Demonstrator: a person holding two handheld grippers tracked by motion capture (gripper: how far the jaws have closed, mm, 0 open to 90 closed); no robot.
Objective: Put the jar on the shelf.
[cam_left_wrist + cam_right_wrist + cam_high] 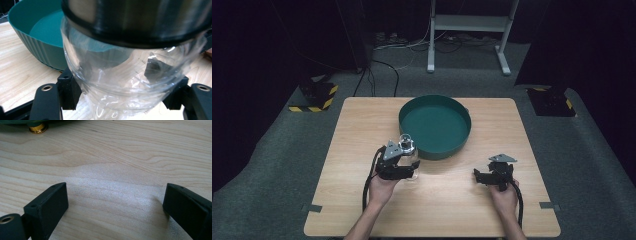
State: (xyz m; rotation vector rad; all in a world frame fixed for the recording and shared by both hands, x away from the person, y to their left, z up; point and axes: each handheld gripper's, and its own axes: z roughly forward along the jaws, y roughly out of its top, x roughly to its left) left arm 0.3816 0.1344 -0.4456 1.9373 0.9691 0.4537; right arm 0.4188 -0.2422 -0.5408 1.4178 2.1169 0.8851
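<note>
Jar clamped between left fingers

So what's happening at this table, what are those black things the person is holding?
A person sits at a wooden table with a two-jaw gripper in each hand. The left gripper is clamped on a clear glass jar with a dark metal lid, held just in front of a round green tub. The right gripper rests low over bare wood with its jaws open and nothing between them. The tub looks empty.
</note>
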